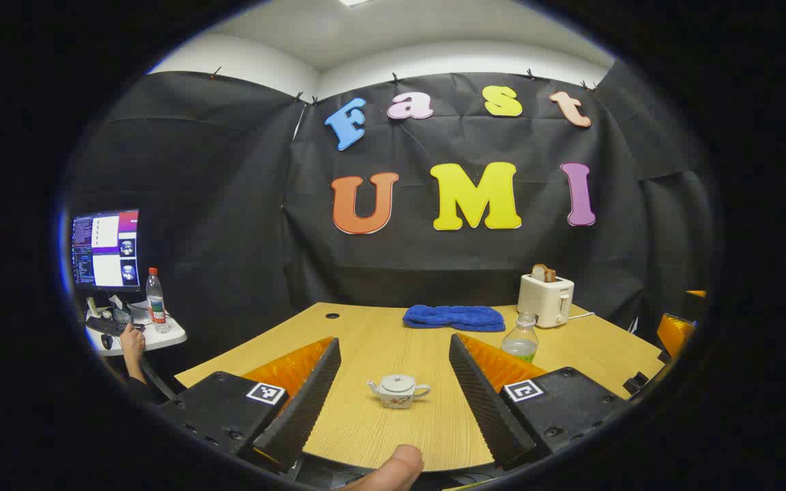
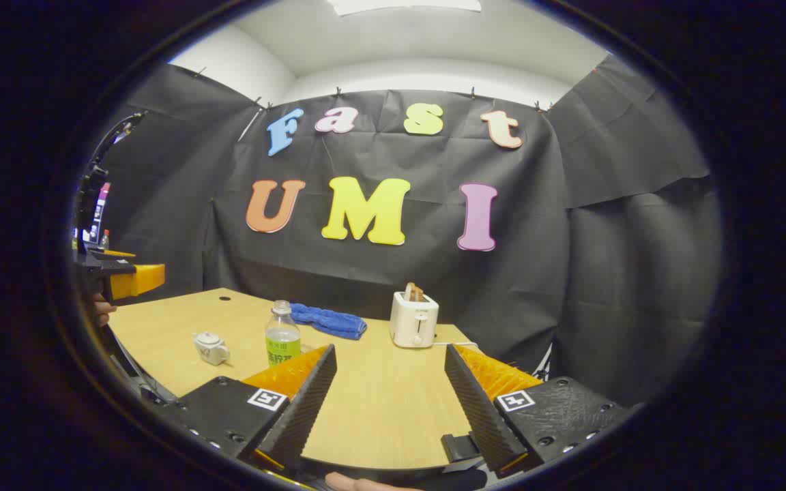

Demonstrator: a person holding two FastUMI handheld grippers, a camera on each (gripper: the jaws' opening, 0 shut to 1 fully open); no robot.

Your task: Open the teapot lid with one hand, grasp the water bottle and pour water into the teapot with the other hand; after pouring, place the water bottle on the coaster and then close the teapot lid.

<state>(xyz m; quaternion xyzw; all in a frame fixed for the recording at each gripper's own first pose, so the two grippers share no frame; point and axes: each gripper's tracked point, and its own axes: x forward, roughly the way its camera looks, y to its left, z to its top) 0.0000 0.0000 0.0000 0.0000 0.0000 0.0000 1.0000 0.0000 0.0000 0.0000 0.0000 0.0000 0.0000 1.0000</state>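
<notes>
A small white teapot [image 1: 398,391] with its lid on sits on the wooden table [image 1: 379,334], straight ahead between the fingers of my open left gripper [image 1: 393,389], still some way off. A clear water bottle [image 1: 521,339] with a green label stands to its right, partly behind the right finger. In the right gripper view, the water bottle [image 2: 282,335] stands left of my open right gripper [image 2: 389,389], and the teapot [image 2: 211,348] lies farther left. The left gripper [image 2: 123,279] shows at the left edge, held by a hand. I cannot make out a coaster.
A blue towel [image 1: 454,317] lies at the table's back, and a white toaster [image 1: 546,299] with bread stands at the back right. Off the table to the left, a side desk [image 1: 154,335] holds a monitor, a bottle and a person's hand.
</notes>
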